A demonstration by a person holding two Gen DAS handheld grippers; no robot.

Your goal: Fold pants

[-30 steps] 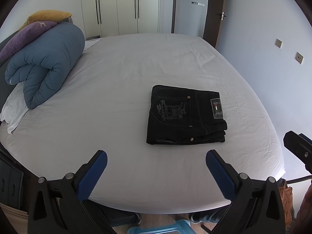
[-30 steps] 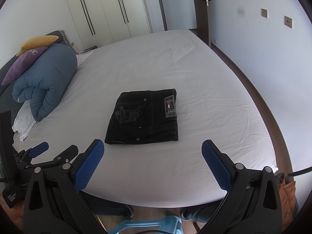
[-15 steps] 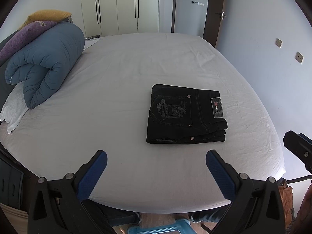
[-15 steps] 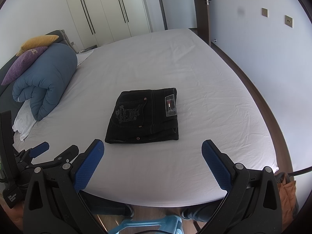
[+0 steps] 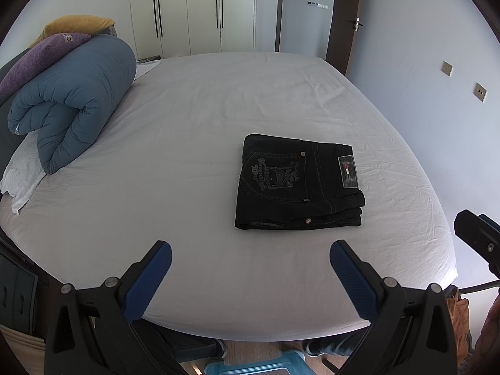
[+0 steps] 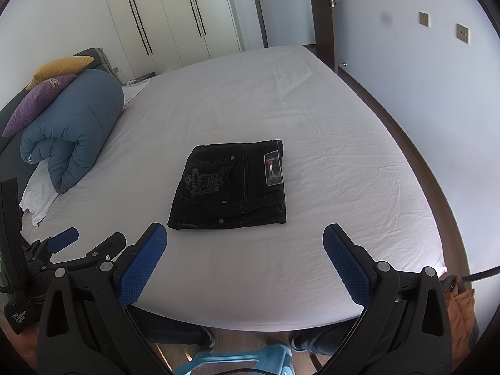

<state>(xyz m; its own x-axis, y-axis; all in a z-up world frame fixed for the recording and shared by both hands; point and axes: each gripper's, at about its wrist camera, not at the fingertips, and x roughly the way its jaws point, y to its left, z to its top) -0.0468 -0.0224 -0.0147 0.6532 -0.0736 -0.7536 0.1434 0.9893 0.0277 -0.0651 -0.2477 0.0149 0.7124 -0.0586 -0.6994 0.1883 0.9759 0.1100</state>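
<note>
The black pants (image 5: 297, 184) lie folded into a compact rectangle on the white bed (image 5: 193, 131), back pocket and label up. They also show in the right wrist view (image 6: 231, 184). My left gripper (image 5: 250, 268) is open and empty, held back over the bed's near edge, well short of the pants. My right gripper (image 6: 245, 256) is open and empty too, just in front of the pants' near edge without touching. The left gripper also shows in the right wrist view (image 6: 65, 240) at the lower left.
A rolled blue duvet (image 5: 75, 109) with purple and yellow pillows (image 5: 47, 50) lies at the bed's left side. A white wardrobe (image 5: 187, 9) stands behind, a wall (image 5: 437, 78) runs along the right. A light blue stool (image 6: 237, 359) stands on the floor below.
</note>
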